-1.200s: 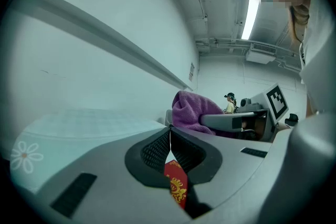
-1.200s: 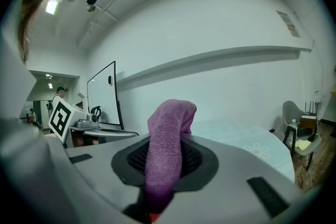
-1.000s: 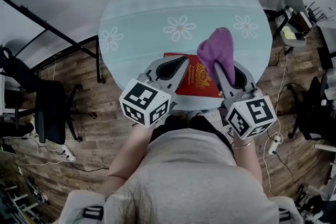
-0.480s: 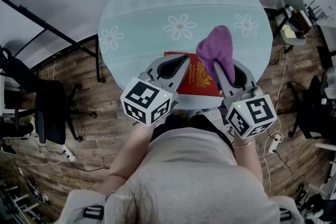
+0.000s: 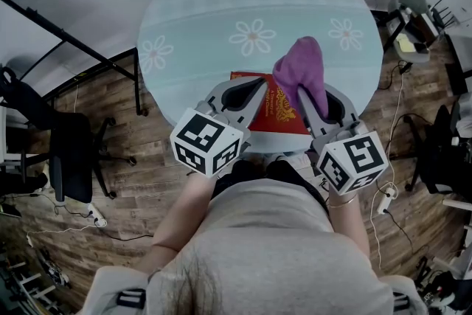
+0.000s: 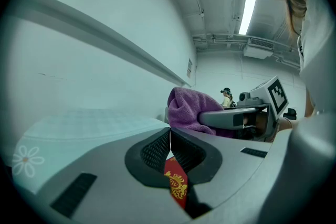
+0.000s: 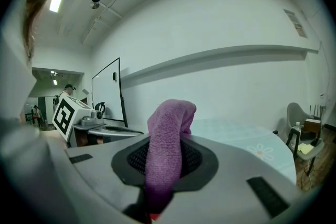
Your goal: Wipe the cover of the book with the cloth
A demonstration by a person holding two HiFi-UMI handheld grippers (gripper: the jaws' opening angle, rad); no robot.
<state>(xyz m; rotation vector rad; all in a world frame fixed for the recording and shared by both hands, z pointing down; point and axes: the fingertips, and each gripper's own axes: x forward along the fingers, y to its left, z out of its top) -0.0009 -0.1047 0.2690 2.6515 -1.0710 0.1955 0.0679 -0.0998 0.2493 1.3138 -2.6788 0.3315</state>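
A red book [image 5: 274,108] with gold cover print lies at the near edge of the round table [image 5: 251,4]. My left gripper [image 5: 251,96] is shut on the book's left edge; the red cover [image 6: 175,186] shows pinched between its jaws. My right gripper [image 5: 313,101] is shut on a purple cloth [image 5: 301,71], which bunches up over the book's right part. In the right gripper view the cloth [image 7: 167,152] fills the gap between the jaws. Whether the cloth touches the cover I cannot tell.
The table has a pale green cloth with daisy prints [image 5: 252,38]. Black office chairs [image 5: 70,151] stand on the wood floor at left. A grey chair [image 5: 413,0] and clutter sit at right. The person's torso fills the lower head view.
The purple cloth and my right gripper have shifted slightly left over the book. The left gripper stays put on the book.
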